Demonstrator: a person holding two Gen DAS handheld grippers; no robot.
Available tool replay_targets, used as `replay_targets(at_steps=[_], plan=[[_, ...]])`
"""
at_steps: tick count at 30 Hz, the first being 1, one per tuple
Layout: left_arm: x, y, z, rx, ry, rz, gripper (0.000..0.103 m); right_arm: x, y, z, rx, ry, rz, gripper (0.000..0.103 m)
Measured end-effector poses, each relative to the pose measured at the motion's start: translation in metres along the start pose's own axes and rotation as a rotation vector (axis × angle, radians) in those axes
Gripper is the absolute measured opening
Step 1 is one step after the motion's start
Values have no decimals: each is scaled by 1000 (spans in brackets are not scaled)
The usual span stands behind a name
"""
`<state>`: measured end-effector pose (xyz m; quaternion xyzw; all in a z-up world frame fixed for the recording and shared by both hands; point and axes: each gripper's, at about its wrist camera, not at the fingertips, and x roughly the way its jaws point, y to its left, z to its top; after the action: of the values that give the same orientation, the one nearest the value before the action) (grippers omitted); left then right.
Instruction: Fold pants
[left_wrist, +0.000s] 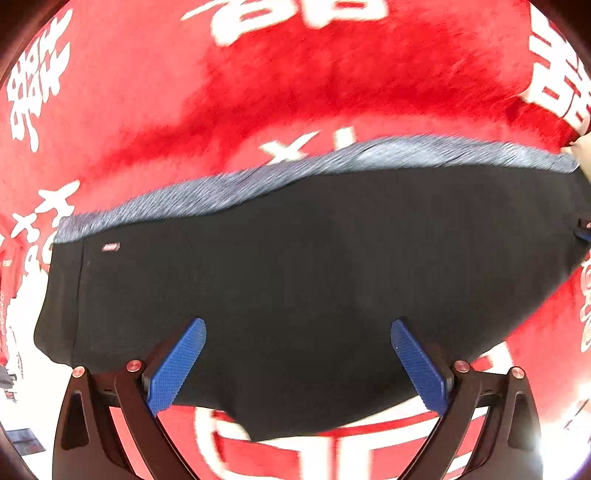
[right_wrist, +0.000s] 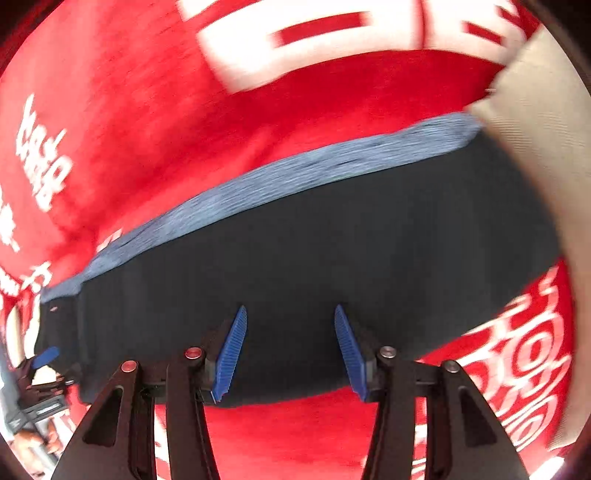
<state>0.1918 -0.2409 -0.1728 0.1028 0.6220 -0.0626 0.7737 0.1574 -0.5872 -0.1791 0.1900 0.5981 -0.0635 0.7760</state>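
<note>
The pants (left_wrist: 295, 277) lie directly beneath both of our grippers, a dark, already compact bundle spread on the red printed cloth (left_wrist: 258, 92). Starting at the left gripper (left_wrist: 298, 363), we see its blue pads (left_wrist: 177, 365) spread wide with nothing between them, hanging over the near edge of the fabric and not pressing it. The right gripper (right_wrist: 291, 354) has its pads (right_wrist: 231, 354) set at a narrower, middling gap, also empty, and also over the near edge. Outward from the fingers, the long axis of the pants runs side to side across both views, with the blue-grey waistband (left_wrist: 314, 166) along the far edge, away from us. Both grippers point steeply down at the cloth. In the left view the tip of the other gripper shows at the far right end of the pants, and in the right view a blue pad shows at the far left end, so we judge each hand sits toward its own end. A pale fabric (right_wrist: 535, 129) fills the right view's upper right corner; we cannot tell what it is.
</note>
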Motion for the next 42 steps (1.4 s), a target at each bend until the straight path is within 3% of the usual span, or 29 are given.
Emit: replay_targets(at_steps=[2, 3, 4, 5, 7, 12, 15, 20, 24, 28, 33, 37, 40, 42], plan=[[-10, -26, 13, -9, -23, -24, 101, -8, -24, 12, 36, -30, -107, 52], [-11, -33, 18, -10, -34, -33, 101, -12, -35, 19, 67, -45, -115, 52], [-14, -46, 27, -8, -47, -40, 101, -17, -48, 29, 105, -60, -106, 44], [-14, -56, 35, -9, -56, -47, 101, -19, -56, 38, 124, -68, -104, 29], [-10, -77, 59, -25, -70, -58, 101, -18, -68, 62, 113, -76, -103, 22], [22, -113, 103, -63, -58, -44, 101, -3, -77, 104, 19, -60, -100, 21], [45, -121, 110, -87, -24, -23, 101, 14, -86, 116, -6, -27, -93, 21], [56, -114, 116, -128, -29, -40, 101, 30, -93, 129, -70, -47, -102, 10], [50, -118, 126, -111, -12, -12, 101, 28, -103, 139, -6, -61, -71, 10], [34, -124, 128, -88, -10, 11, 101, 0, -117, 138, 55, -78, -44, 14], [16, -138, 116, -67, -12, -6, 101, -43, -116, 85, 49, -105, -30, 14], [28, -159, 93, -29, 32, 13, 101, -14, -132, 57, 71, -6, -48, 14], [32, -159, 87, -60, 30, 5, 101, -18, -133, 51, 63, -54, -33, 15], [30, -159, 89, -60, 36, 5, 101, -28, -133, 48, 97, -66, 13, 23]])
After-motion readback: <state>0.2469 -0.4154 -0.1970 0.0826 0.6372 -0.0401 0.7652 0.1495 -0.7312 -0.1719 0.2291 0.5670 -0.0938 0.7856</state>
